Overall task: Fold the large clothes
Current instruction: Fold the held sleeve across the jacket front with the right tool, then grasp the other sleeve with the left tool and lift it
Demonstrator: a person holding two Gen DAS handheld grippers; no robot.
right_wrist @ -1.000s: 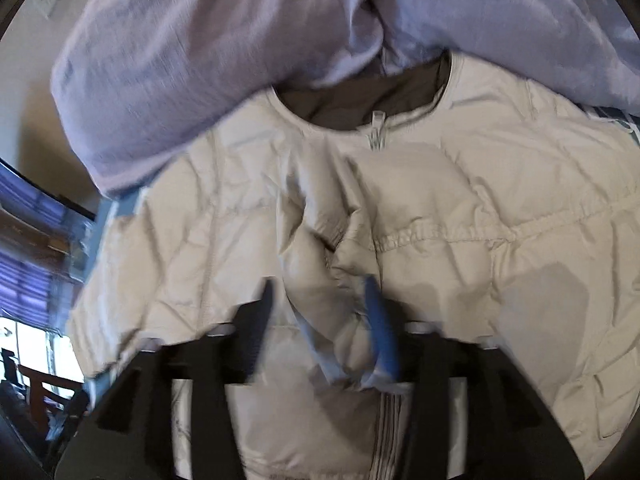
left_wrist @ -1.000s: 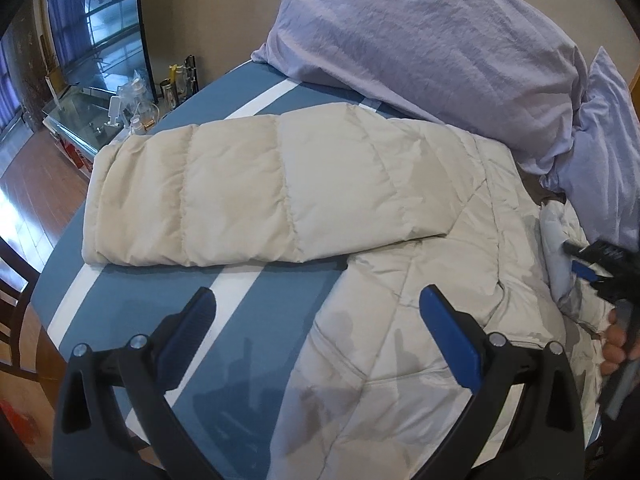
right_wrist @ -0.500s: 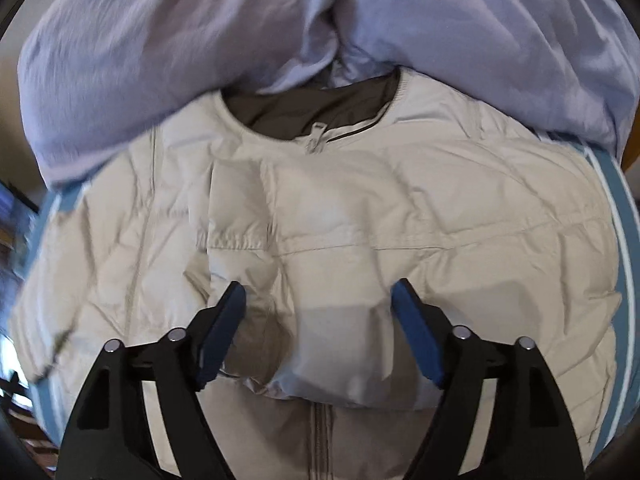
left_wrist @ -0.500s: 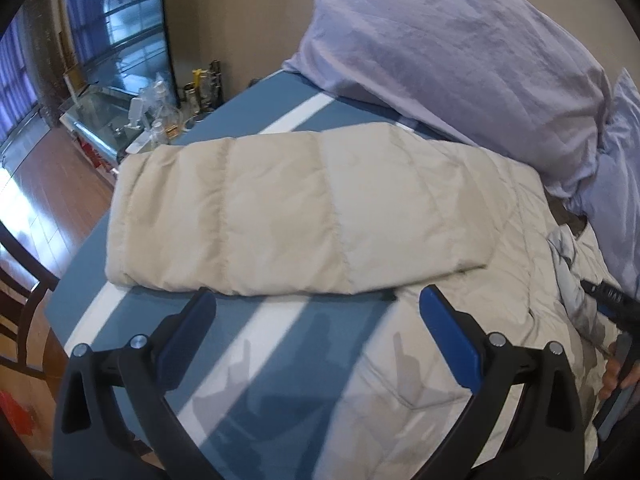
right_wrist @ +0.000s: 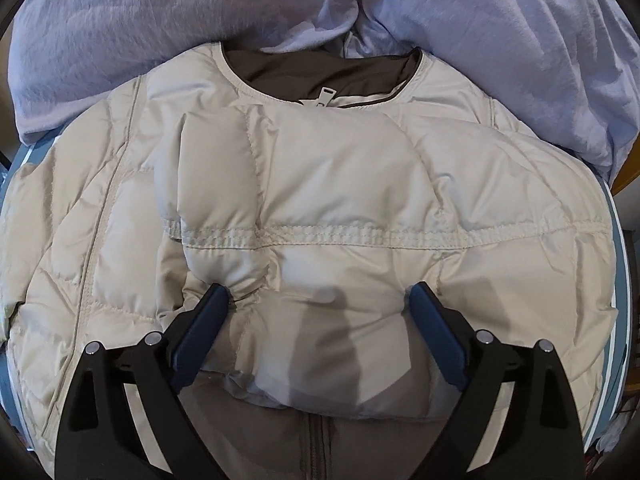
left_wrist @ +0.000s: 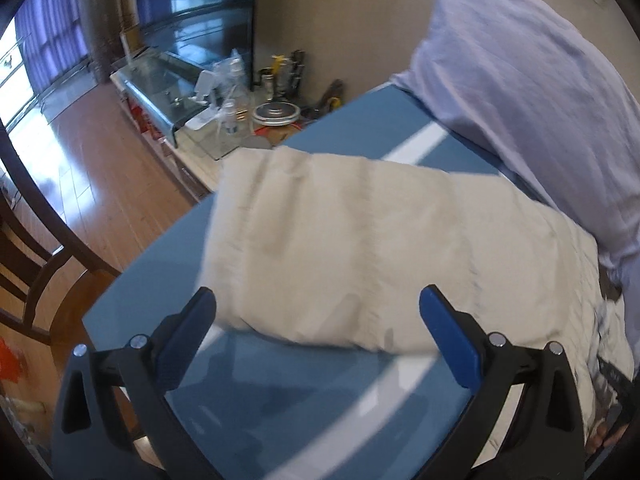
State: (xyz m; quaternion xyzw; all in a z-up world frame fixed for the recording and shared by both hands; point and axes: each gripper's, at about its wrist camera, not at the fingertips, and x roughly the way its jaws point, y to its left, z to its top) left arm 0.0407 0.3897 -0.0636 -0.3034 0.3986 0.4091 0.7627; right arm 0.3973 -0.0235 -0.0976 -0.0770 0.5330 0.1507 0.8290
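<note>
Your left claw (left_wrist: 316,320) is hovering open, the sleeve (left_wrist: 360,248) stretching crosswise just ahead; your right claw (right_wrist: 316,312), also open, is straddling the jacket (right_wrist: 320,208).

Bare blue sheet (left_wrist: 280,392) is lying open under my left gripper (left_wrist: 316,332), its jaws spread wide, giving room to slide in low beneath the outstretched sleeve (left_wrist: 340,248). Lilac pillows (left_wrist: 532,92) are crowding the far side, pressing against the jacket (right_wrist: 120,240) at its collar (right_wrist: 320,76). My right gripper (right_wrist: 320,320) is gaping over the folded sleeve (right_wrist: 328,184), which is bulging up between the fingers. A chair (left_wrist: 32,240) is standing close off the bed's left edge.
</note>
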